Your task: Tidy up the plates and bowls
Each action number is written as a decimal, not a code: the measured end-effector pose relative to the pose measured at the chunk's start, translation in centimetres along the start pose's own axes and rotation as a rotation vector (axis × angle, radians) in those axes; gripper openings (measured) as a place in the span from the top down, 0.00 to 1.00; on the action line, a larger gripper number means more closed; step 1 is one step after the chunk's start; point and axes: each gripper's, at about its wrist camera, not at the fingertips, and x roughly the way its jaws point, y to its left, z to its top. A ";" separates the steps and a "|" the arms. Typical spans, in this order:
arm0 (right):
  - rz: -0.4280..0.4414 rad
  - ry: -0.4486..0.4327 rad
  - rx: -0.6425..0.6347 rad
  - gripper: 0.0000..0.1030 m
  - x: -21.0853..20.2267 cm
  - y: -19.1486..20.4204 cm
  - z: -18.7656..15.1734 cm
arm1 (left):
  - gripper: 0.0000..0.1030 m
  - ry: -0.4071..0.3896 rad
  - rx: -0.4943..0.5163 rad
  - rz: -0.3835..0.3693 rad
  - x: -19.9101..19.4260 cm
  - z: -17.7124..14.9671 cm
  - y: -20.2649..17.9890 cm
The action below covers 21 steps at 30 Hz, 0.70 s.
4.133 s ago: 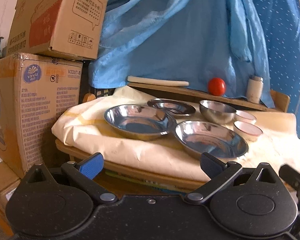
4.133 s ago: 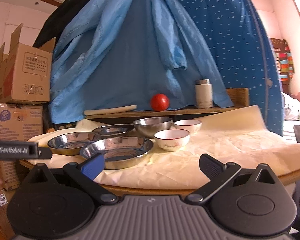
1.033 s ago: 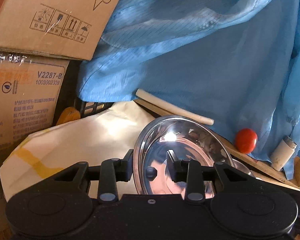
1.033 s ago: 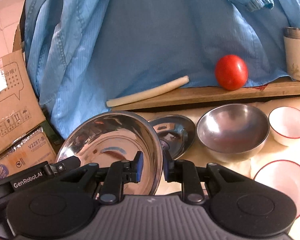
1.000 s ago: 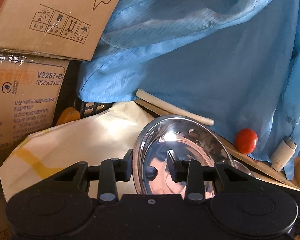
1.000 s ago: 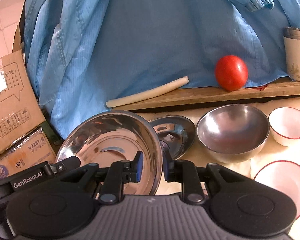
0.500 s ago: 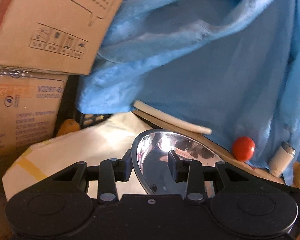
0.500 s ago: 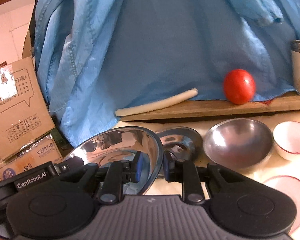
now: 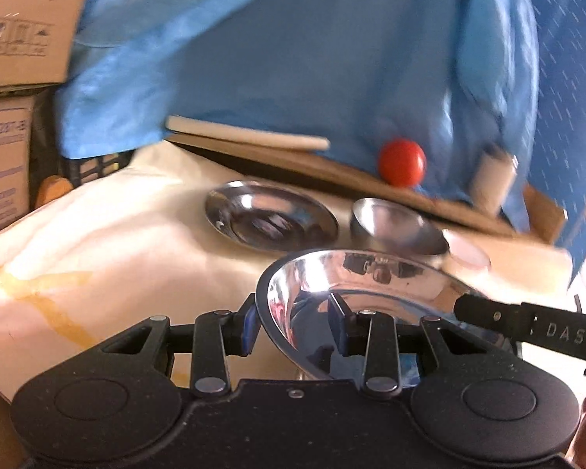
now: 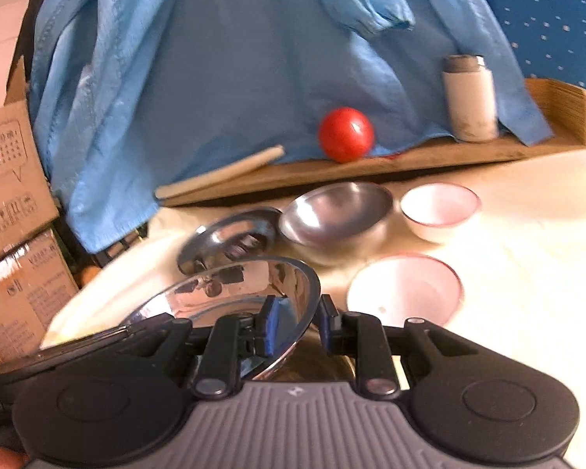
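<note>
Both steel plates have swung rightward, each claw [image 9: 293, 324] [image 10: 295, 326] pinching a rim; only the right view shows two white bowls [image 10: 404, 293].

"V2287-B" is printed on the lower cardboard box [image 9: 2, 164]; "DAS" shows on the black bar [image 9: 535, 326] at right

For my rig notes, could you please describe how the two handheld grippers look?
The left gripper has a black speckled body with round pivot caps; the right gripper has a grey ribbed body. Both have black linkage fingers with silver rivets and blue pads.
</note>
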 end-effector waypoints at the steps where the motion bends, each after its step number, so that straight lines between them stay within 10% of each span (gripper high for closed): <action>1: -0.009 0.009 0.002 0.77 -0.2 -0.3 -0.4 | 0.63 0.008 0.020 0.000 0.0 -0.4 -0.2; 21: -0.081 0.066 -0.072 0.73 -1.4 0.4 -2.9 | 0.56 0.044 0.177 0.017 -0.3 -2.2 -1.7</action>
